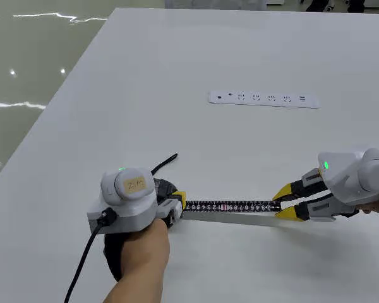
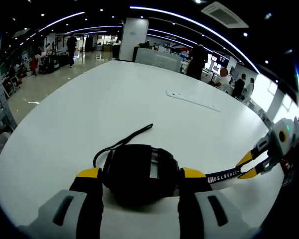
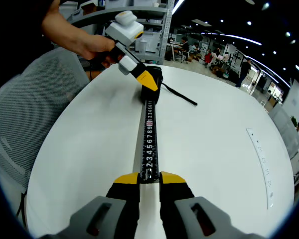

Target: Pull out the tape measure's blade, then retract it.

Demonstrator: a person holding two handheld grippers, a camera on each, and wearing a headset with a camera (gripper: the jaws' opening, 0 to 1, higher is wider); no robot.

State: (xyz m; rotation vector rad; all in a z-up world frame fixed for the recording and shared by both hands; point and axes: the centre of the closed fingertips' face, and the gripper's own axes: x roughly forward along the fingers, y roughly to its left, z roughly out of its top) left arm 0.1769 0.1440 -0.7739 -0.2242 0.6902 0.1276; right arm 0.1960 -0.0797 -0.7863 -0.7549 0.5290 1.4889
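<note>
Power strip [image 1: 263, 99] lies behind the tape measure [image 2: 139, 172].

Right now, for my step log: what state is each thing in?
tape measure case: clamped from both sides
blade: pulled partway out, numbers up
left gripper: shut on tape measure case
right gripper: shut on blade's tip
power strip: flat, nothing plugged in

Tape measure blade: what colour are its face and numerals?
Black blade with white numerals and a red mark; clearest in the right gripper view.
</note>
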